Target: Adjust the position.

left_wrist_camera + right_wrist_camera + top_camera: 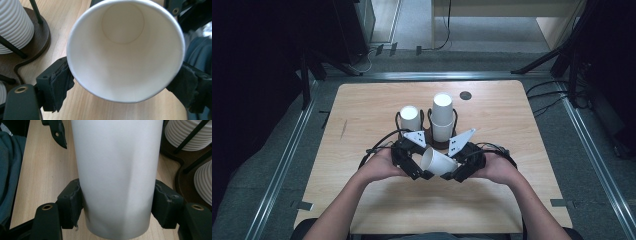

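Note:
A white paper cup (439, 161) hangs over the middle of the wooden table (362, 130), lying on its side between both grippers. My left gripper (419, 167) looks straight into the cup's open mouth (123, 50), with its pads (58, 85) pressed on either side near the rim. My right gripper (457, 170) is shut on the cup's smooth wall (117, 170) close to the base, pads (71, 205) on both flanks. Just behind stand two stacks of ribbed white cups (409, 117) (442, 117) in a dark wooden holder (42, 40) with black wire posts.
A small black round mark (465, 95) lies on the table's far right part. The holder's base (180, 165) and ribbed stacks (185, 135) sit close beside the held cup. The person's dark clothing (10, 157) is at the near table edge. Metal rails border the table.

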Tool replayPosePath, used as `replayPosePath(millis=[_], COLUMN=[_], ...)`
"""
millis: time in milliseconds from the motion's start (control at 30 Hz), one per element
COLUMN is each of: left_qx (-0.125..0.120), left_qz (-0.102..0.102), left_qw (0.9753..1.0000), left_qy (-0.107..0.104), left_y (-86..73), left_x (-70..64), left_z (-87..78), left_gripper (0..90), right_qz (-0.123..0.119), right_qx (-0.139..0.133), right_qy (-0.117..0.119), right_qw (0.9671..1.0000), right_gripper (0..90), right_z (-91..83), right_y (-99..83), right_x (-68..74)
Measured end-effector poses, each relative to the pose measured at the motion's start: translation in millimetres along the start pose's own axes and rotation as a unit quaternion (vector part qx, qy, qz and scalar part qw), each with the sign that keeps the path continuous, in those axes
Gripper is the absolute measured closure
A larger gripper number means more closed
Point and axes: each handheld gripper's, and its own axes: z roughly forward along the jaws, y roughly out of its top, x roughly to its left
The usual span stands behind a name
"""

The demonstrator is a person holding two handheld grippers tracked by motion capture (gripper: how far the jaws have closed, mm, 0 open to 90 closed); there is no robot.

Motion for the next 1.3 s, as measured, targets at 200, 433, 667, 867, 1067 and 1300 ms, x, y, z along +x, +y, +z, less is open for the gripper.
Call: replayPosePath(millis=[200,433,667,867,1067,1300], left_qx=[-0.032,-0.063,-0.07,-0.05,-0.043,-0.02], left_qz=[-0.006,-0.014,0.003,0.0,0.0,-0.012], left_qw=[0.9995,0.9979,0.9975,0.9987,0.9986,0.9981], left_qy=[-0.001,-0.007,-0.004,0.015,0.03,0.057], left_y=[-3.8,-2.6,-1.9,1.2,4.2,10.6], left_x=[-1.4,-0.1,-4.6,-6.1,-8.0,-3.4], left_z=[-1.8,1.0,1.4,-1.2,-19.9,-32.5], left_gripper=[12.5,12.7,23.5,25.0,25.0,25.1], right_qz=[0.005,0.011,0.005,0.022,0.042,0.046], right_qx=[-0.013,-0.023,-0.028,-0.027,-0.034,-0.019], right_qy=[0.006,0.014,0.017,0.019,0.014,-0.001], right_qw=[0.9999,0.9996,0.9994,0.9992,0.9985,0.9988], right_gripper=[32.6,32.6,33.0,22.2,19.2,19.2], right_z=[-3.1,-3.2,-4.6,-2.0,-5.0,0.0], right_y=[0.4,1.9,1.0,1.7,1.3,0.4], right_x=[-0.1,0.6,1.1,0.6,-2.0,-4.2])
